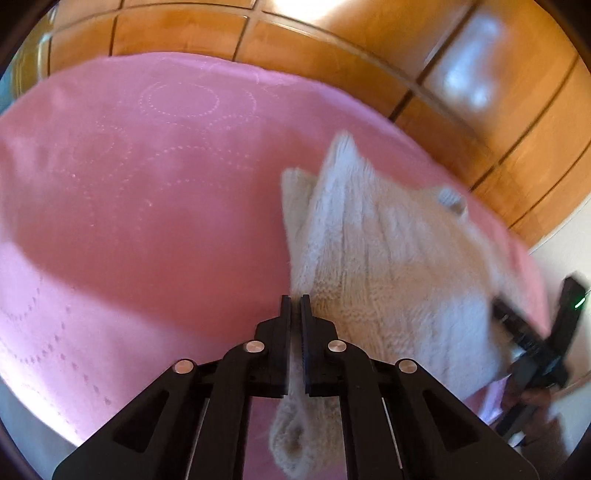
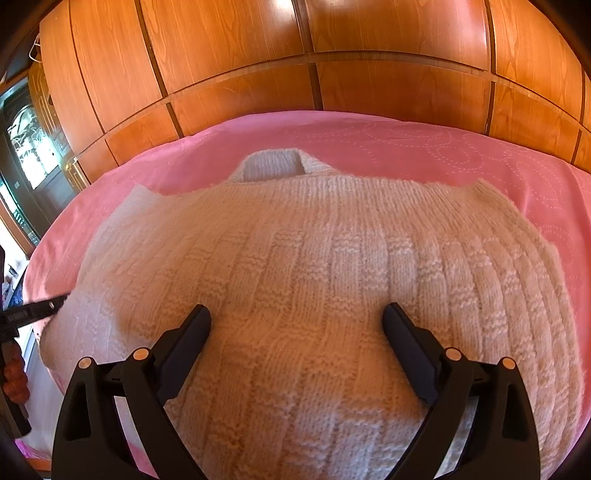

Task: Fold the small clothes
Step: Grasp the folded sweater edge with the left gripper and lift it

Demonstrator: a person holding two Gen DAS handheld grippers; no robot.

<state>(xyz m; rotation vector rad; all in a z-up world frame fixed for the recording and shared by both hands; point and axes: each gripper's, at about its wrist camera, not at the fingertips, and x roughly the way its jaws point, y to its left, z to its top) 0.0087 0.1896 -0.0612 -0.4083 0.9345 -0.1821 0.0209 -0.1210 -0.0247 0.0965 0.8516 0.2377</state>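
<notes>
Left tongs (image 1: 295, 301) clenched on the sweater (image 2: 295, 280) edge, right tongs (image 2: 295, 317) released above it; sweater mostly flat on the bed (image 2: 406, 144), folding barely begun.

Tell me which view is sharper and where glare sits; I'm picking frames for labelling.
Right wrist view: sharp, knit stitches of the cream sweater crisp, glare on the wooden panels at top. Left wrist view: motion-blurred sweater, bright glare on the panels, and a shadow band across the pink bedspread.
</notes>
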